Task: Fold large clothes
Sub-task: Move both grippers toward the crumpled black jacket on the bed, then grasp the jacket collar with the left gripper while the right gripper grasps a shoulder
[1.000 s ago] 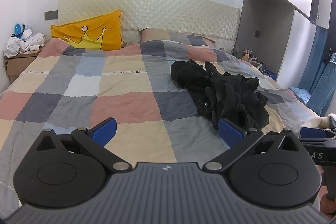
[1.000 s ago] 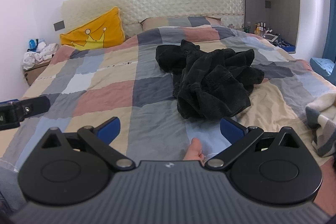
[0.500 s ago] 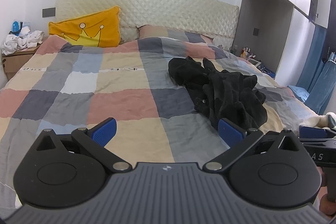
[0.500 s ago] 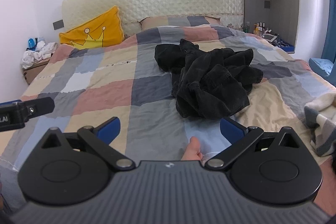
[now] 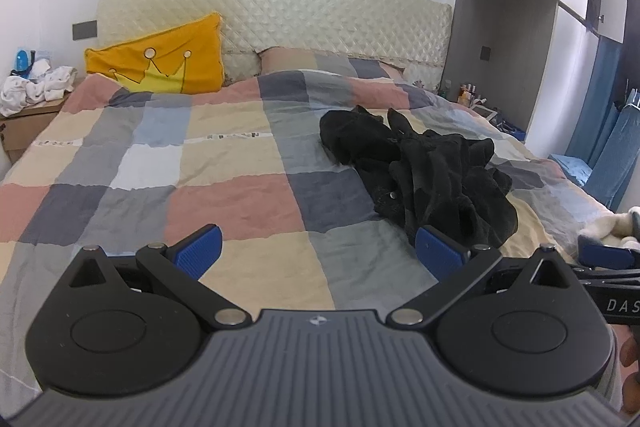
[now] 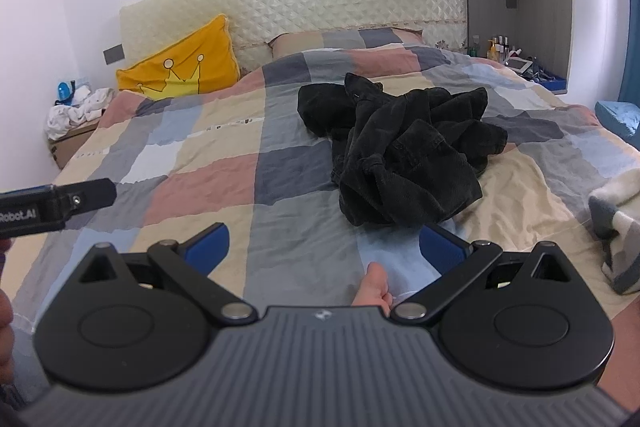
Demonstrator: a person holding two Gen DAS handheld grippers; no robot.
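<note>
A crumpled black garment [image 5: 424, 171] lies in a heap on the right half of the checked bedspread [image 5: 208, 179]. It also shows in the right wrist view [image 6: 400, 151], just beyond my right gripper. My left gripper [image 5: 318, 253] is open and empty, held above the near part of the bed, with the garment ahead and to its right. My right gripper [image 6: 324, 249] is open and empty, a short way in front of the garment's near edge. Neither gripper touches the cloth.
A yellow crown cushion [image 5: 160, 71] and a pillow [image 5: 320, 61] lie against the quilted headboard [image 5: 280, 7]. A bedside box with white cloths [image 5: 32, 95] stands far left. A white and grey fleece [image 6: 616, 215] lies at the bed's right edge. A bare foot [image 6: 372, 287] shows below the right gripper.
Both grippers have drifted slightly closer to the bed and tilted a little; the view shifts slightly. The garment has not moved and both grippers stay open.
</note>
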